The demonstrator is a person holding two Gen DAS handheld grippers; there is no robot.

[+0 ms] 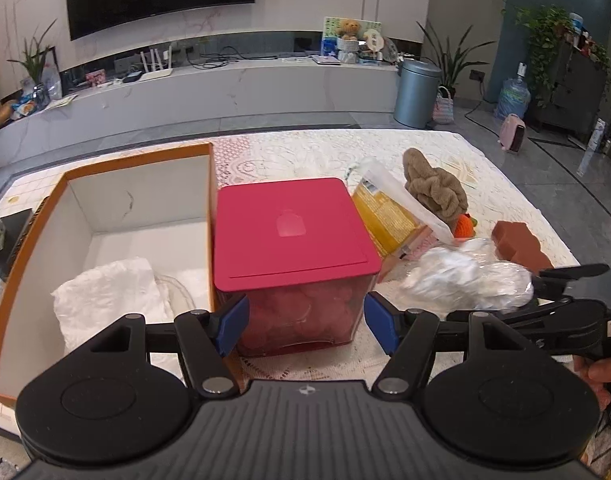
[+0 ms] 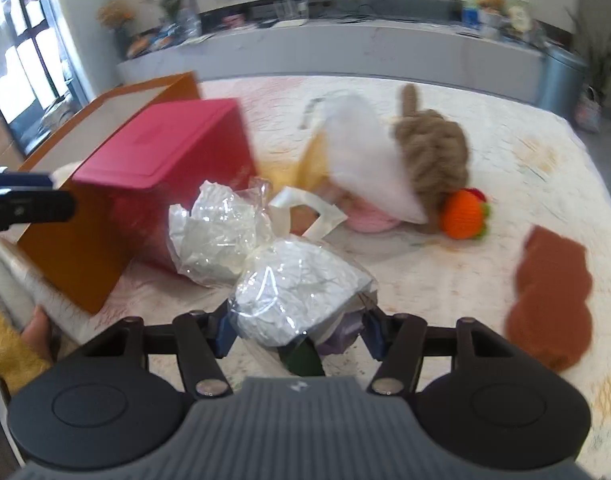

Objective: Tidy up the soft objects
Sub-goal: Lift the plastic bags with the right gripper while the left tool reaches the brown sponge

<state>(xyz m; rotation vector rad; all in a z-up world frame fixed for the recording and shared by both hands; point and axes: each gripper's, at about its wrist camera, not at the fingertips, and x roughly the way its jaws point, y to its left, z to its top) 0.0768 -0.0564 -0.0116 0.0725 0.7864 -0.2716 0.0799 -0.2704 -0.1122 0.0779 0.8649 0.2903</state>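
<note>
My left gripper [image 1: 305, 326] is shut on a red-lidded box [image 1: 293, 236] that stands on the table, a blue pad against each side. My right gripper [image 2: 298, 334] is shut on a white bundle wrapped in clear plastic [image 2: 297, 296] and tied with a cream ribbon [image 2: 305, 208]. It holds the bundle just above the cloth. Behind it lie a brown knitted plush [image 2: 433, 160], an orange crochet toy [image 2: 463, 216], a pink knitted piece [image 2: 369, 218] and a yellow-and-white bag [image 1: 389, 216]. A flat brown piece [image 2: 549, 292] lies to the right.
An open orange cardboard box [image 1: 209, 200] with white walls stands left of the red-lidded box and holds crumpled white material [image 1: 109, 300]. A patterned cloth [image 1: 305, 152] covers the table. A hand in a yellow sleeve [image 2: 37, 332] shows at lower left.
</note>
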